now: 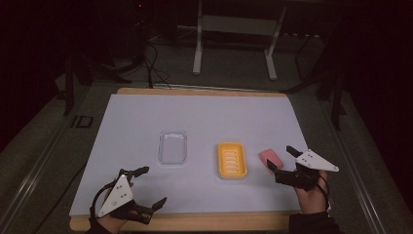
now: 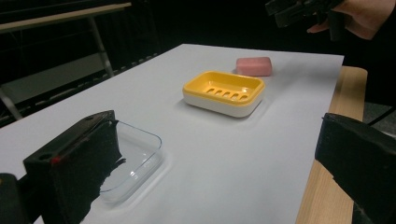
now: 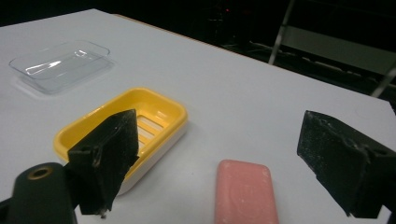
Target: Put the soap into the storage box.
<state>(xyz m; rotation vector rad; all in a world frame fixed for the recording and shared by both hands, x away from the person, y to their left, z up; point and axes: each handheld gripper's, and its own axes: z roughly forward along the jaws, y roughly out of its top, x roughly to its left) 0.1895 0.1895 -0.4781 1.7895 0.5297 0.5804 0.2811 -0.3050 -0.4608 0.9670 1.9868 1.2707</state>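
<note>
Both sets of jaws are gaping wide, gripping nothing. Right gripper [image 1: 286, 164] is lining up on the soap [image 3: 246, 192], likely for the yellow dish [image 3: 122, 135] beside it. Left gripper [image 1: 148, 187] is idling near the clear lid [image 2: 132, 161].

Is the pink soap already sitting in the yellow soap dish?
No. The pink soap lies on the white sheet beside the yellow soap dish, whose slotted tray is empty.

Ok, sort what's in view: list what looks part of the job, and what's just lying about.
Likely part of the job:
pink soap bar
yellow soap dish
clear lid
right gripper, open by the soap
left gripper, open

Just about:
metal frame behind the table
floor cables
</note>
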